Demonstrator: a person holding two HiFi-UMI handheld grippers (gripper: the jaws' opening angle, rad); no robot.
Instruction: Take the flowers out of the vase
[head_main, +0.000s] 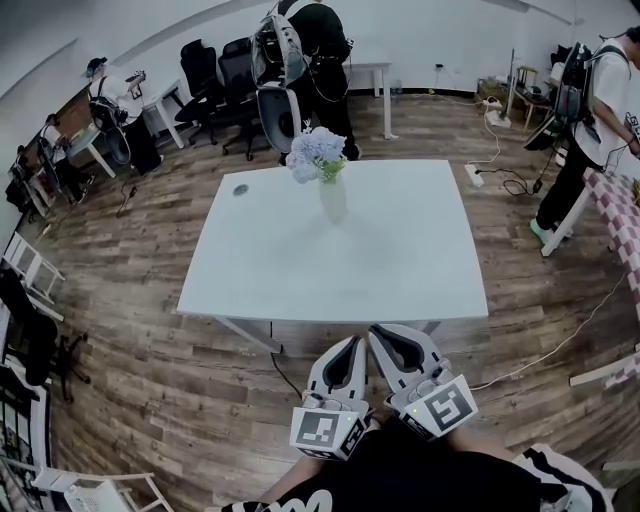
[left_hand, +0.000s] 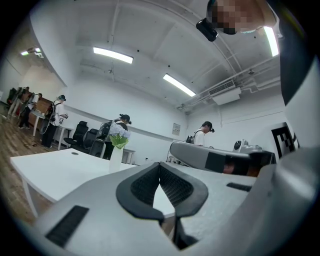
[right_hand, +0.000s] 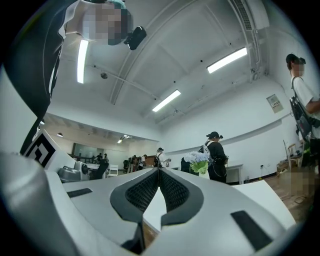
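Observation:
A bunch of pale blue and white flowers (head_main: 315, 152) stands upright in a slim white vase (head_main: 333, 199) on the far middle of the white table (head_main: 400, 270). My left gripper (head_main: 351, 343) and right gripper (head_main: 384, 332) hover side by side just short of the table's near edge, both shut and empty, well away from the vase. In the left gripper view the flowers (left_hand: 119, 131) and vase (left_hand: 116, 158) stand ahead to the left of my left gripper (left_hand: 160, 165). In the right gripper view the flowers (right_hand: 198, 159) show just right of my right gripper (right_hand: 159, 171).
A small dark disc (head_main: 240, 189) lies near the table's far left corner. One person (head_main: 318, 60) stands behind the table and another person (head_main: 590, 130) at the right. Office chairs (head_main: 215, 85) and desks line the back left. Cables and a power strip (head_main: 474, 175) lie on the floor.

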